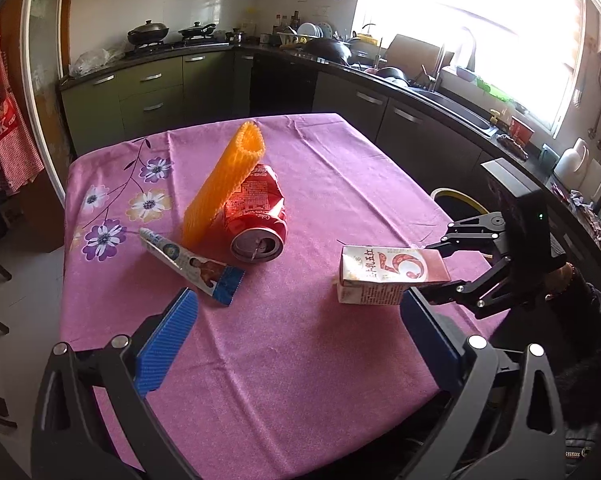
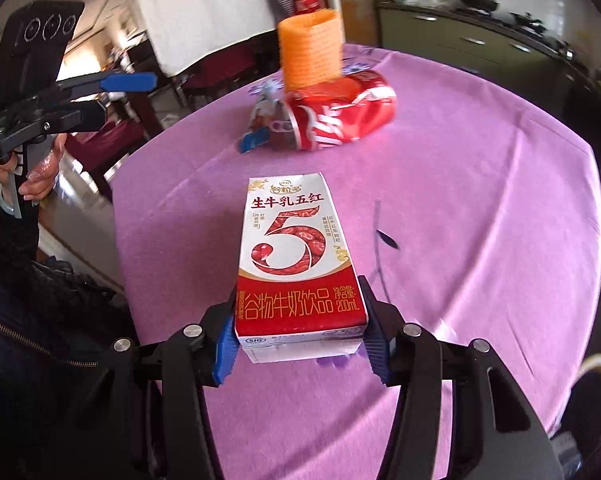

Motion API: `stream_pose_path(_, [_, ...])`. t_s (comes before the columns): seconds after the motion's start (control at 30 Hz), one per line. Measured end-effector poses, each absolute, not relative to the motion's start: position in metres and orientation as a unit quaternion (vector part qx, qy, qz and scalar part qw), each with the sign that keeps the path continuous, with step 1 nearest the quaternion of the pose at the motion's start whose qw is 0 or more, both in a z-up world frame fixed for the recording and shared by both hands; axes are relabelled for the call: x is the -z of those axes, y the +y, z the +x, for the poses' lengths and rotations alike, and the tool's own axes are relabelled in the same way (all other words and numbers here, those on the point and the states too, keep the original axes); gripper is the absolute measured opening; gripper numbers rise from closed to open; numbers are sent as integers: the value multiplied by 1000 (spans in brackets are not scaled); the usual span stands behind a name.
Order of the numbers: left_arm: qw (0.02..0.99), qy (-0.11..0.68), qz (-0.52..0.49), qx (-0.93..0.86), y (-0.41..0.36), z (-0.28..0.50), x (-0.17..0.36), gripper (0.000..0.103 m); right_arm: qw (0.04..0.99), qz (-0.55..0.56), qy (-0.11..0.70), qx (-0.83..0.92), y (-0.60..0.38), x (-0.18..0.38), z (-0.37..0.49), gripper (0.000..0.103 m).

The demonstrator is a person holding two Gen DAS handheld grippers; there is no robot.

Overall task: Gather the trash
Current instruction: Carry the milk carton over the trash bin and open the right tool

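A red and white milk carton lies lengthwise between my right gripper's blue pads, which press on both sides of its near end. In the left wrist view the carton sits near the table's right edge, with the right gripper reaching in from the right. My left gripper stands wide open over the near part of the table with nothing between its fingers. A crushed red cola can, an orange foam net sleeve leaning on it, and a flattened toothpaste tube lie mid-table.
The table wears a pink cloth with flowers at its left. A dark round thing with a yellow rim sits below the table's right edge. Kitchen cabinets and a cluttered counter run behind and to the right. A hand holds the left gripper.
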State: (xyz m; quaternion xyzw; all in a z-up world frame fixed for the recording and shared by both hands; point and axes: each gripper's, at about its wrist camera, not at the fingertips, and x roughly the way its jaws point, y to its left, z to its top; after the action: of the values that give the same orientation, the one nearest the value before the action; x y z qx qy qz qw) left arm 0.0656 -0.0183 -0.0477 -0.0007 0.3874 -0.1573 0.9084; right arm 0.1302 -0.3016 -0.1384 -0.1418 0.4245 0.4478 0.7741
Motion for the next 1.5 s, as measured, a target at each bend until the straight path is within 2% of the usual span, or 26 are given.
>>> stream_pose_path(0.57, [903,390,22,180,-43,66,50,96,870,-104,368,-311,-374,108,118,51])
stream_pose_path(0.77, [903,389,19,181,-40,66,50,96,913,-65,351,-198,-438,93,130,52])
stream_pose_path(1.03, [899,397,17,183,-41,73,57,96,918,-62,392,0,-518,128,154,52])
stream_pose_path(1.1, [899,399,18,183,-42,75,59,96,910,-66,407,41,-531,145,163,58])
stream_pose_path(1.13, [898,400,18,182,-42,76,60,96,905,-67,416,54,-536,154,167,76])
stream_pose_path(1.17, [898,401,19,180,-41,78,61,96,902,-71,420,74,-540,163,169,83])
stream_pose_path(1.27, [898,406,21,169,-38,84,64,96,905,-68,408,96,-541,167,166,83])
stream_pose_path(1.5, [898,413,23,149,-26,120,74,96,925,-62,364,92,-517,138,154,85])
